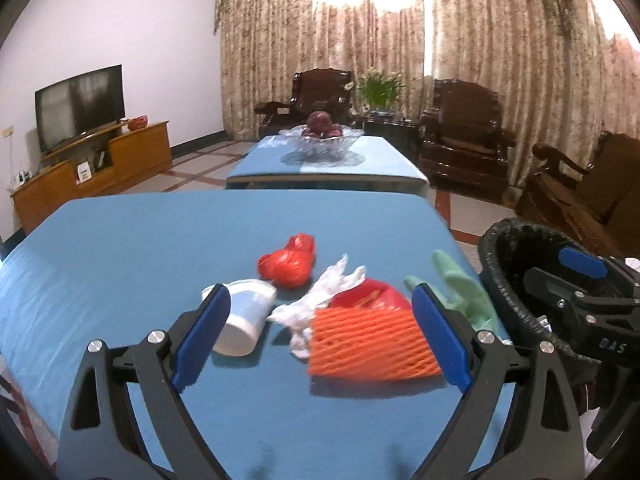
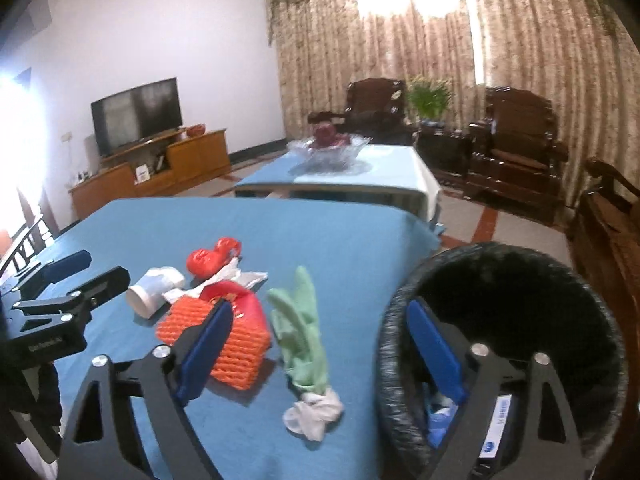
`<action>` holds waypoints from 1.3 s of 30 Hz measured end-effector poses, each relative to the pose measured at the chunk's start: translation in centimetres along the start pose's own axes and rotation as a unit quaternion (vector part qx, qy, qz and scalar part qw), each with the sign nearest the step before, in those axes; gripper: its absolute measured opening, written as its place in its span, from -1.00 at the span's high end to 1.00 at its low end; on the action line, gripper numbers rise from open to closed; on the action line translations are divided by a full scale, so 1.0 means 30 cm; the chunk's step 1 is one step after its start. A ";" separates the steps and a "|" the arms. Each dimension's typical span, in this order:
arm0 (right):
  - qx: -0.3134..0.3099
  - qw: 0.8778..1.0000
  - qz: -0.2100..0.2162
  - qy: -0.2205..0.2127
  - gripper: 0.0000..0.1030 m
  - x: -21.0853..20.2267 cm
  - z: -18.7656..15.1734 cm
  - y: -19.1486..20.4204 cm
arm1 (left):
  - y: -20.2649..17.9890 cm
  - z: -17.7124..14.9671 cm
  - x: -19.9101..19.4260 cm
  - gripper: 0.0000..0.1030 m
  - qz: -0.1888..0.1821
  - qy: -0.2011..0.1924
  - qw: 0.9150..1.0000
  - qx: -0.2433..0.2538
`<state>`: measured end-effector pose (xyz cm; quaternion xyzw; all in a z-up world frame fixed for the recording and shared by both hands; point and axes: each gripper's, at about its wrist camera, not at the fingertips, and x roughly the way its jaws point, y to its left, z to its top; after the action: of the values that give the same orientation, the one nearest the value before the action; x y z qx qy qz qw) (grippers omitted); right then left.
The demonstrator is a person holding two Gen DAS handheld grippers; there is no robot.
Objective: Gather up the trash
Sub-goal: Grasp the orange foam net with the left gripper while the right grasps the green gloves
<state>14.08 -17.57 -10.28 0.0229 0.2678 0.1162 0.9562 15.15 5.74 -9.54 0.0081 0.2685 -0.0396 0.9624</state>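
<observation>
Trash lies on the blue table (image 1: 120,260): a tipped white paper cup (image 1: 246,320), a red plastic bag (image 1: 290,266), crumpled white tissue (image 1: 320,300), an orange foam net (image 1: 372,346) over a red wrapper (image 1: 370,296), and a green glove (image 1: 464,284). My left gripper (image 1: 320,344) is open and empty, just short of the cup and net. My right gripper (image 2: 320,356) is open and empty, its right finger over the black-lined bin (image 2: 520,280), which holds some items. The green glove (image 2: 304,320) and a white wad (image 2: 314,416) lie between its fingers.
The bin (image 1: 504,248) stands off the table's right edge. A second blue table (image 1: 328,164) with a glass fruit bowl (image 1: 320,140) is behind. Dark wooden armchairs (image 1: 464,136) line the right, a TV (image 1: 78,108) on a cabinet the left.
</observation>
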 end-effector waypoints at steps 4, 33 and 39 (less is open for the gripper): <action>-0.008 1.000 0.015 0.021 -0.42 0.079 -0.022 0.032 | 0.020 -0.030 0.025 -0.73 0.002 0.010 1.000 -0.006; -0.025 0.993 0.053 0.099 0.75 0.248 -0.082 -0.012 | -0.044 -0.172 0.236 -0.24 -0.056 0.102 0.993 -0.027; -0.026 0.994 0.058 0.090 0.75 0.218 -0.062 -0.004 | -0.065 -0.193 0.253 0.65 -0.073 0.116 0.990 -0.031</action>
<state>18.55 -16.20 -15.21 0.0031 0.3481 0.1803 0.9200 18.47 3.46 -18.42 -0.0372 0.3795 -0.1005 0.9190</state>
